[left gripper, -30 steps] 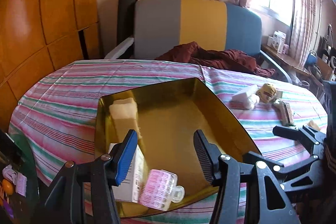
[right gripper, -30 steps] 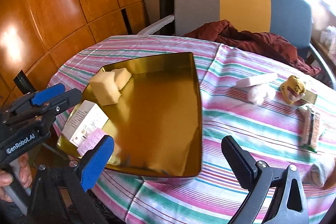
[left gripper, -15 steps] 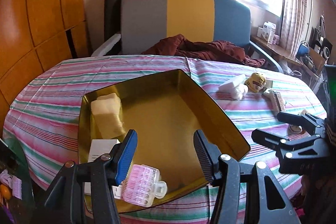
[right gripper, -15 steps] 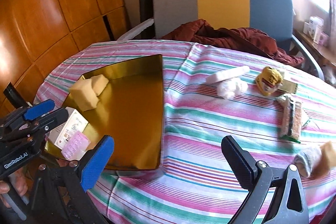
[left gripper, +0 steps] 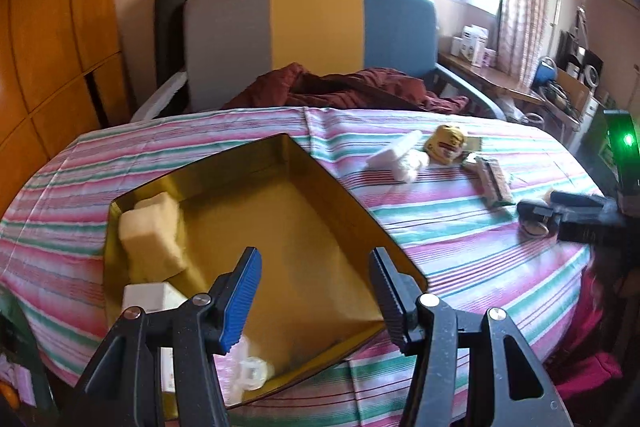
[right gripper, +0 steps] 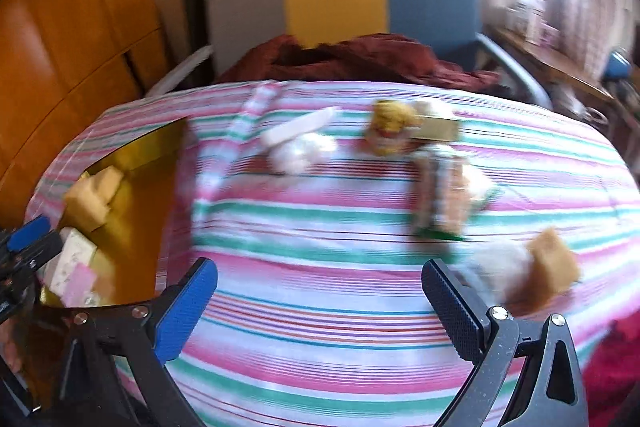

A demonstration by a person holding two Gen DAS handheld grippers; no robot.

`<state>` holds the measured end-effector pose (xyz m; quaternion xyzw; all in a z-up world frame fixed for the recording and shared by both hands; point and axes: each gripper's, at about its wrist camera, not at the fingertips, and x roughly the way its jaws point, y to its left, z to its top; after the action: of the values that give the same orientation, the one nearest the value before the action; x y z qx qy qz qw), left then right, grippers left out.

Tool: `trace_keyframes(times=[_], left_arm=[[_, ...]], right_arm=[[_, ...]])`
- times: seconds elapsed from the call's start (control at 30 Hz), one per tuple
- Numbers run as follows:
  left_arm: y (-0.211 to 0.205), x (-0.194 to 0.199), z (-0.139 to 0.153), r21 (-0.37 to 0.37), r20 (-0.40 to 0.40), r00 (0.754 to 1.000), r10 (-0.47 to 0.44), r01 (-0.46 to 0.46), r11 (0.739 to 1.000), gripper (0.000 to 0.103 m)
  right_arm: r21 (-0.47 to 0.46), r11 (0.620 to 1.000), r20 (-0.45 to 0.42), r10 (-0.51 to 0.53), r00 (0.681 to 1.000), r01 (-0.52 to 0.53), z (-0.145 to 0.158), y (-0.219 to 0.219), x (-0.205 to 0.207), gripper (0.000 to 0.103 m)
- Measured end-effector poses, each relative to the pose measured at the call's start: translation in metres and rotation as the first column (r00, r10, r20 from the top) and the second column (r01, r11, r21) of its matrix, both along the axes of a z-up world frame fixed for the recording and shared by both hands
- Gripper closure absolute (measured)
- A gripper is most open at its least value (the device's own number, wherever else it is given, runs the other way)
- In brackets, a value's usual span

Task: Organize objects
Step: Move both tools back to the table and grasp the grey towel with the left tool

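Table: a round table under a pink, green and white striped cloth [left gripper: 440, 247]; everything below is placed against the gold tray on it.
Chair: a grey, yellow and blue backed chair [left gripper: 312, 27] stands beyond the tray's far side, with a dark red garment [left gripper: 352, 91] heaped on its seat.
Gold tray: a shallow gold metal tray [left gripper: 348, 203] sits on the left part of the cloth, open side up.
Left gripper: the left gripper [left gripper: 316, 291] hangs over the tray's near end, its blue and black jaws spread wide with nothing between them.
Right gripper: the right gripper [right gripper: 320, 303] is over bare cloth to the right of the tray, jaws parted and empty; this view is blurred.
Sponges: two yellow sponge blocks [left gripper: 154, 239] lie inside the tray at its far left corner, touching each other.
White box: a white carton [left gripper: 150, 297] lies inside the tray, just nearer than the sponges.
Pink case: a small pink and clear plastic item [left gripper: 250, 367] rests in the tray's near left corner, partly hidden by the left gripper.
Loose items: right of the tray, on the cloth, lie a white bar [left gripper: 394, 153], a yellow packet [left gripper: 446, 143] and a brown wrapped bar [left gripper: 494, 181], near one another.
Brown block: a tan block beside something white [right gripper: 554, 265] lies farthest right of the tray, too blurred to name.
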<state>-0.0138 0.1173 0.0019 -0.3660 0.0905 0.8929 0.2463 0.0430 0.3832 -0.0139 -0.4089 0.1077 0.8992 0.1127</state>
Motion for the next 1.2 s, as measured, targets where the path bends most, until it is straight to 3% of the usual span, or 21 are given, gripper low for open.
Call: trace_keyframes(times=[0.2, 0.5, 0.7, 0.9, 1.07, 1.2], left_arm=[[0.030, 0.005, -0.003, -0.022, 0.016, 0.996, -0.090, 0.090, 0.996, 0.047], [0.092, 0.022, -0.014, -0.077, 0.054, 0.962, -0.267, 0.271, 0.960, 0.047], [0.147, 0.033, -0.025, -0.081, 0.102, 0.905, -0.413, 0.421, 0.903, 0.047], [0.209, 0.036, -0.040, -0.053, 0.179, 0.842, -0.508, 0.524, 0.850, 0.046], [0.260, 0.044, -0.042, -0.031, 0.169, 0.785, -0.597, 0.609, 0.792, 0.038], [0.294, 0.043, -0.052, -0.044, 0.168, 0.762, -0.626, 0.640, 0.767, 0.035]], right_arm=[[-0.013, 0.977, -0.002, -0.213, 0.977, 0.213, 0.013, 0.086, 0.036, 0.000], [-0.085, 0.866, 0.012, -0.494, 0.869, 0.493, 0.001, 0.198, 0.089, 0.000], [-0.195, 0.793, 0.023, -0.585, 0.810, 0.578, -0.020, 0.229, 0.113, 0.000], [-0.246, 0.776, 0.015, -0.595, 0.803, 0.580, -0.020, 0.236, 0.119, 0.000], [-0.259, 0.770, 0.022, -0.599, 0.800, 0.583, -0.021, 0.238, 0.119, 0.000], [-0.293, 0.754, 0.039, -0.605, 0.795, 0.588, -0.027, 0.242, 0.119, 0.000]])
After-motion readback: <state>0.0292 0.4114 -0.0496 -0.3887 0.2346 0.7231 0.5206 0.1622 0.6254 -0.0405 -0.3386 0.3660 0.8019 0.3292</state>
